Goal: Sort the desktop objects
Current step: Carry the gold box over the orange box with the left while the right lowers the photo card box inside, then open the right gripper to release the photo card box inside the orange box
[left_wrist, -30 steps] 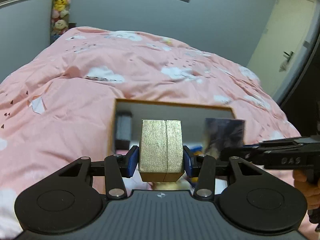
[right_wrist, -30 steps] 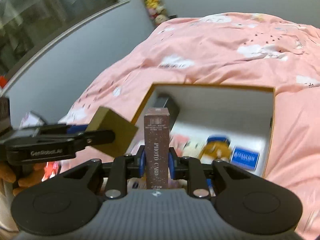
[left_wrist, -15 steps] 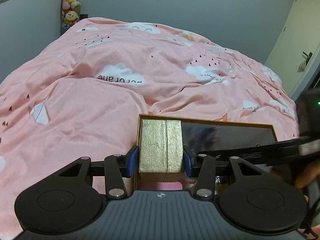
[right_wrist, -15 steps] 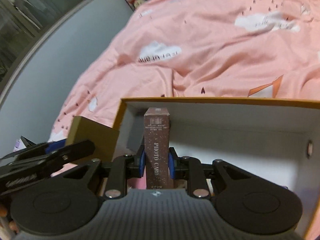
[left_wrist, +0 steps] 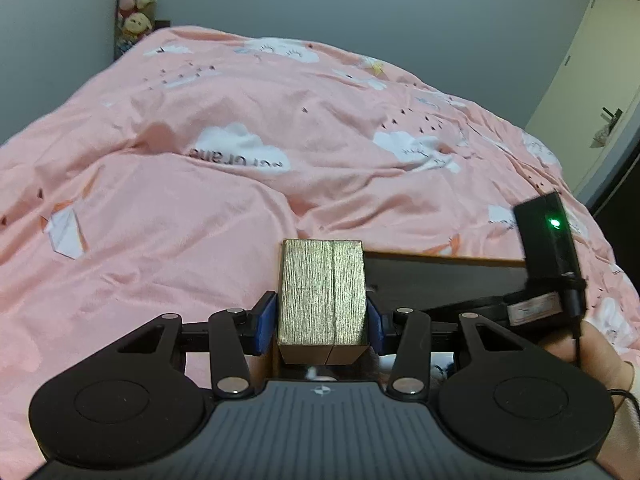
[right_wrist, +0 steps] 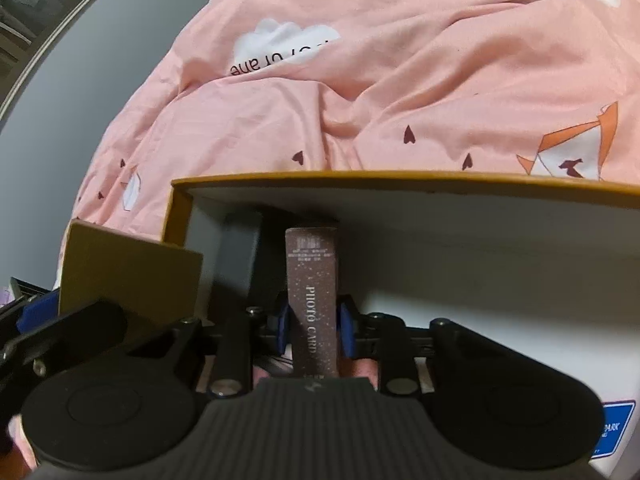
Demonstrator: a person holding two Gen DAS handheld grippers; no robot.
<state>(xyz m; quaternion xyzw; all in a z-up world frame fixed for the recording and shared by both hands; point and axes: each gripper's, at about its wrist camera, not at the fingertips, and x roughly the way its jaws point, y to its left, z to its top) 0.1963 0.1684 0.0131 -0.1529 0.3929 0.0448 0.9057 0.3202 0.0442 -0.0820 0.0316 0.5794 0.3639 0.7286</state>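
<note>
My left gripper (left_wrist: 320,324) is shut on a gold ribbed box (left_wrist: 322,296), held at the left end of an orange-rimmed storage box (left_wrist: 440,258). The right wrist view shows that gold box (right_wrist: 128,276) just outside the storage box's left wall (right_wrist: 176,216). My right gripper (right_wrist: 314,328) reaches down inside the storage box (right_wrist: 400,178). Its jaws are opening, and a brown "PHOTO CARD" box (right_wrist: 312,272) stands between the blue pads (right_wrist: 283,328) with a thin gap on each side. Its far end is close to the white back wall.
The storage box sits on a bed with a pink cloud-print duvet (left_wrist: 240,160). A dark block (right_wrist: 240,248) leans in its back left corner and a blue card (right_wrist: 616,428) lies at the right. A person's hand (left_wrist: 600,356) holds the right gripper's body (left_wrist: 548,240).
Both grippers have come closer to the storage box. The right one has dipped inside with the photo card box, and its pads have eased off it. The left grip is unchanged.
</note>
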